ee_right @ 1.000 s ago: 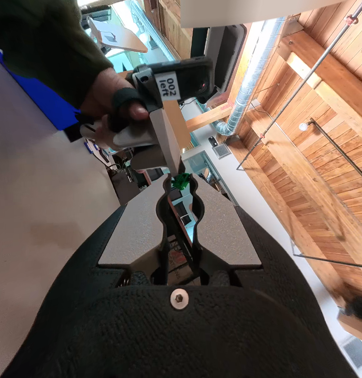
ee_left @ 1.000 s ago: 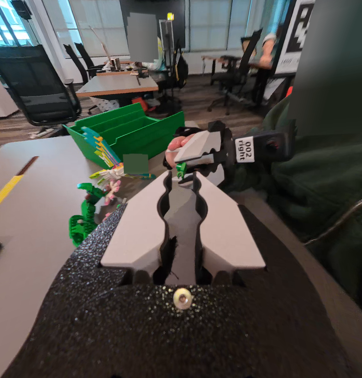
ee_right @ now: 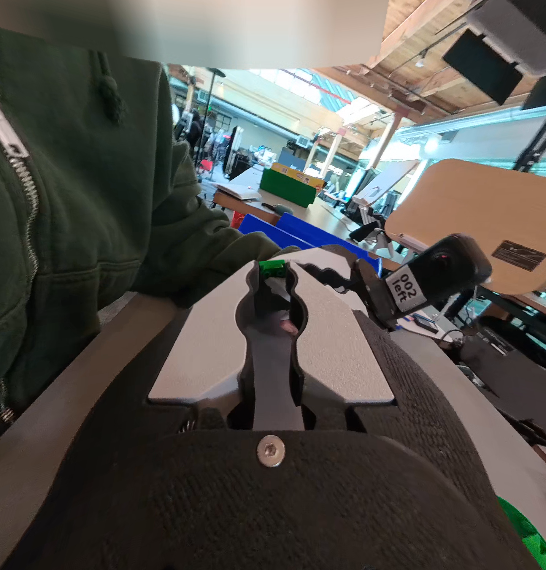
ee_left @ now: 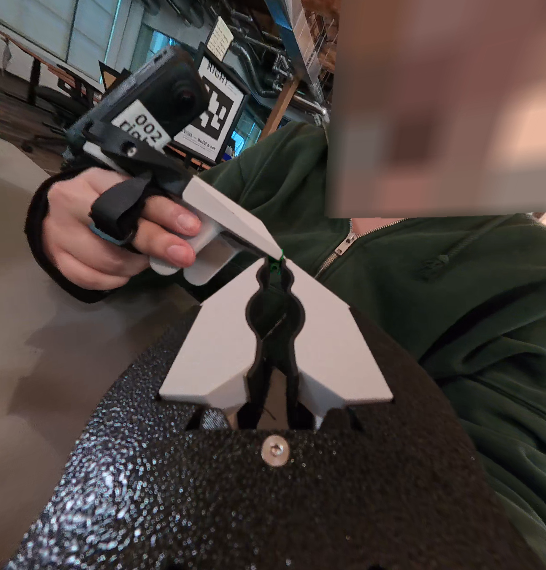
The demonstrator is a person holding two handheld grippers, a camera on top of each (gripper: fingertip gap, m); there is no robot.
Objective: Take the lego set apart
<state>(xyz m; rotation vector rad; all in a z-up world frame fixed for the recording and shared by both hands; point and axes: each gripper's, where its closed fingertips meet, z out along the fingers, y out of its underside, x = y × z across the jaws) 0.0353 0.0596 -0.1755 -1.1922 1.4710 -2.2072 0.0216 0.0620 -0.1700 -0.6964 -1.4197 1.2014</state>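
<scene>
Pinching small green lego piece (ee_left: pixel 275 267) at frame centre: left gripper (ee_left: pixel 275 266) and right gripper (ee_right: pixel 272 271) both clamped on it, tips meeting.

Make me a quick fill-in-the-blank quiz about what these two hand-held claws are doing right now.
1. Both claws are pinching a small ____ brick at their tips.
2. The right claw is held by a bare ____.
3. The person holding them wears a dark green zip-up ____.
4. The left claw is ____ on the brick.

Missing words: green; hand; hoodie; shut
</scene>
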